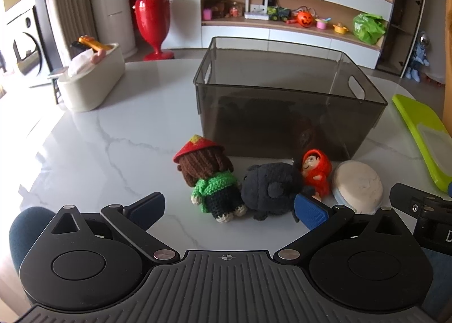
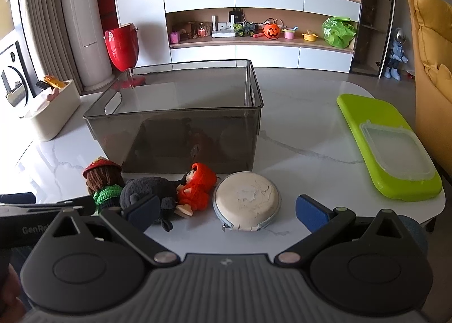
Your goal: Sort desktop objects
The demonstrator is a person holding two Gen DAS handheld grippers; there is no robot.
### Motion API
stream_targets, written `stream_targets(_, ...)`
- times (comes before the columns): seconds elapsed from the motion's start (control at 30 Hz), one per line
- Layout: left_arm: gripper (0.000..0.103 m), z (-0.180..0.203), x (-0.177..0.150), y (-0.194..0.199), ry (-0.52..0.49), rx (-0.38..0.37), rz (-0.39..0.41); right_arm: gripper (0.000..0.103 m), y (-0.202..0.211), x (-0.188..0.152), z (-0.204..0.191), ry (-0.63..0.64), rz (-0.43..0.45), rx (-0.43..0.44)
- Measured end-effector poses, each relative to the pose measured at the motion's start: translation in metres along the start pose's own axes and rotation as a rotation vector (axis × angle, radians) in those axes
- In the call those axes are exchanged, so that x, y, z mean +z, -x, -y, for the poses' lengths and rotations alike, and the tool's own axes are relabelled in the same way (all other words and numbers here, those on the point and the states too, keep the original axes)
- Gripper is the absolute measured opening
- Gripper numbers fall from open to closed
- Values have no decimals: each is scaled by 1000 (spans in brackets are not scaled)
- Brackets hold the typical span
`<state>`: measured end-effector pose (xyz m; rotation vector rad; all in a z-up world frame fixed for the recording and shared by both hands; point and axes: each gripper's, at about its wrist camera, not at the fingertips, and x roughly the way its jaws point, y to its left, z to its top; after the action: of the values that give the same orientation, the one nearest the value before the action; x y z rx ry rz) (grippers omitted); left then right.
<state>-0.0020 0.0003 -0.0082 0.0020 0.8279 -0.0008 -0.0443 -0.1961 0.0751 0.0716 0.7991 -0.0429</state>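
Left gripper (image 1: pixel 228 208) gapes wide over the crochet doll (image 1: pixel 207 179), holding nothing; beside it lie the black plush (image 1: pixel 268 189), red-hooded figure (image 1: pixel 316 172) and round pouch (image 2: pixel 246 200), before the smoky bin (image 1: pixel 282 102). Right gripper (image 2: pixel 227 210), equally wide, empty, faces the pouch.

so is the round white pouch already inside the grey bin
No, the round white pouch lies on the table in front of the grey bin, beside the red hooded figure.
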Motion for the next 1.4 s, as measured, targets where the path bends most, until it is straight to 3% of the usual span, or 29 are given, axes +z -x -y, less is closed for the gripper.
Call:
stream_targets(1.2, 103, -1, 2, -20, -38, 4, -43, 103, -14, 5, 5, 12, -25, 13)
stream_targets(1.4, 103, -18, 23, -49, -133, -135, -164, 103, -27, 19, 21, 37, -26, 87)
